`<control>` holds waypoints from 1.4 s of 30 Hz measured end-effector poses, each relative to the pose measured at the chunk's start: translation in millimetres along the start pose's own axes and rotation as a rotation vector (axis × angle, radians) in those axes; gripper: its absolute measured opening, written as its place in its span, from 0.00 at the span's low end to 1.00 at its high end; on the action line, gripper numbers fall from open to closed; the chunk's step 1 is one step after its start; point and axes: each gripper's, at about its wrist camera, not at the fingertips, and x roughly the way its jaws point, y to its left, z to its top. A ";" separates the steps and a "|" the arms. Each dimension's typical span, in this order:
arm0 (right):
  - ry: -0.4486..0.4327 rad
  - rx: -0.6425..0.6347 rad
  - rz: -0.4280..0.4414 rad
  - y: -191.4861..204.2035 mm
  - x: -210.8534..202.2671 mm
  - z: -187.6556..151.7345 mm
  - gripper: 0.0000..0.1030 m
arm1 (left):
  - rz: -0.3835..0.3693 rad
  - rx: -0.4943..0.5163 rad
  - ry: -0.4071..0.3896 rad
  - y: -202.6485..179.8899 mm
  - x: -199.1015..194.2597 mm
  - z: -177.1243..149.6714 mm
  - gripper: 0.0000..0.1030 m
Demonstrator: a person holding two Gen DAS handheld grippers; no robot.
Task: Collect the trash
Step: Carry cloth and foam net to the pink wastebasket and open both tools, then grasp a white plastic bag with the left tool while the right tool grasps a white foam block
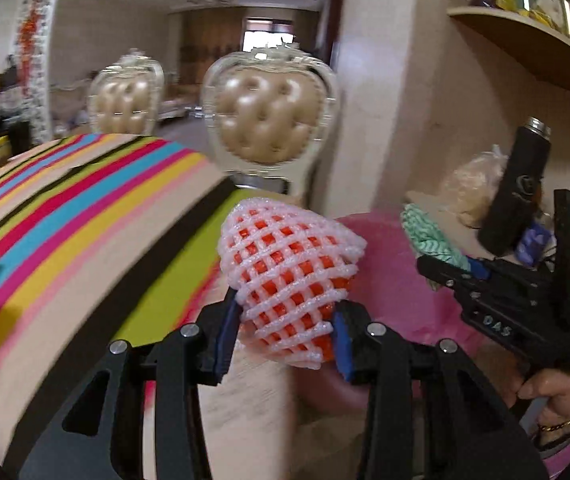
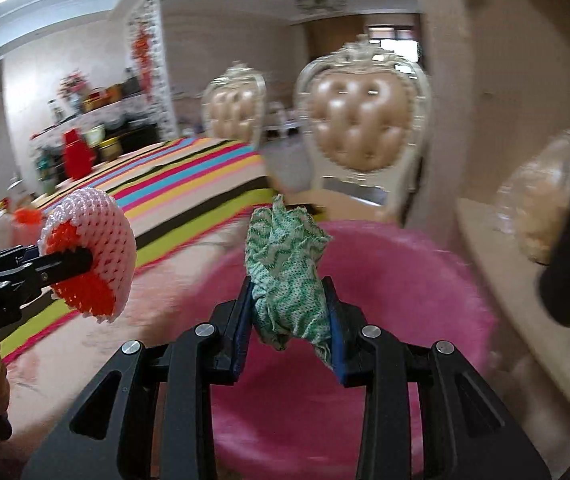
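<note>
My left gripper [image 1: 285,320] is shut on a white foam fruit net with an orange lining [image 1: 291,276] and holds it in the air by the table edge. It also shows in the right wrist view [image 2: 93,264]. My right gripper [image 2: 291,312] is shut on a crumpled green-and-white cloth [image 2: 289,272] and holds it over a pink bag-lined bin [image 2: 405,300]. The right gripper [image 1: 441,268] with the cloth [image 1: 429,236] shows at the right of the left wrist view, above the pink bin [image 1: 389,280].
A table with a striped cloth [image 1: 85,208] lies to the left. Two tufted chairs [image 1: 269,120] stand behind it. A ledge on the right holds a black bottle [image 1: 513,188] and a clear bag of food [image 2: 541,208]. A shelf with jars [image 1: 525,20] is above.
</note>
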 end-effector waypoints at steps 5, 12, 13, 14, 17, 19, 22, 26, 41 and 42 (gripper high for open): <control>0.016 0.081 -0.007 -34.6 10.3 1.3 0.33 | -0.093 0.023 0.029 -34.4 39.8 12.4 0.40; -0.007 0.076 -0.034 -42.5 7.9 0.5 0.64 | -0.146 0.039 0.091 -54.2 80.5 13.8 0.63; -0.018 0.075 -0.039 -43.0 2.0 0.2 0.71 | -0.129 0.037 0.084 -50.3 77.0 12.7 0.69; -0.023 0.073 -0.039 -43.1 0.7 0.9 0.71 | -0.111 0.028 0.069 -45.5 72.9 12.2 0.70; -0.044 0.071 -0.047 -39.3 -4.2 3.5 0.71 | -0.076 -0.003 0.044 -26.0 54.9 11.2 0.74; -0.064 0.075 -0.035 -34.0 -9.2 5.6 0.71 | -0.037 -0.025 0.011 -9.1 36.4 10.6 0.84; -0.085 0.056 -0.024 -20.8 -16.2 7.9 0.71 | 0.020 -0.063 -0.034 14.5 8.5 7.9 0.92; -0.097 0.009 0.027 9.5 -18.5 14.3 0.71 | 0.121 -0.090 -0.077 43.9 -33.3 -3.3 0.95; 0.044 -0.315 0.378 229.7 4.4 -19.7 0.73 | 0.570 -0.392 -0.120 197.6 -198.4 -86.2 0.95; 0.044 -0.335 0.396 240.5 3.5 -21.2 0.73 | 0.595 -0.403 -0.122 203.5 -207.9 -92.9 0.95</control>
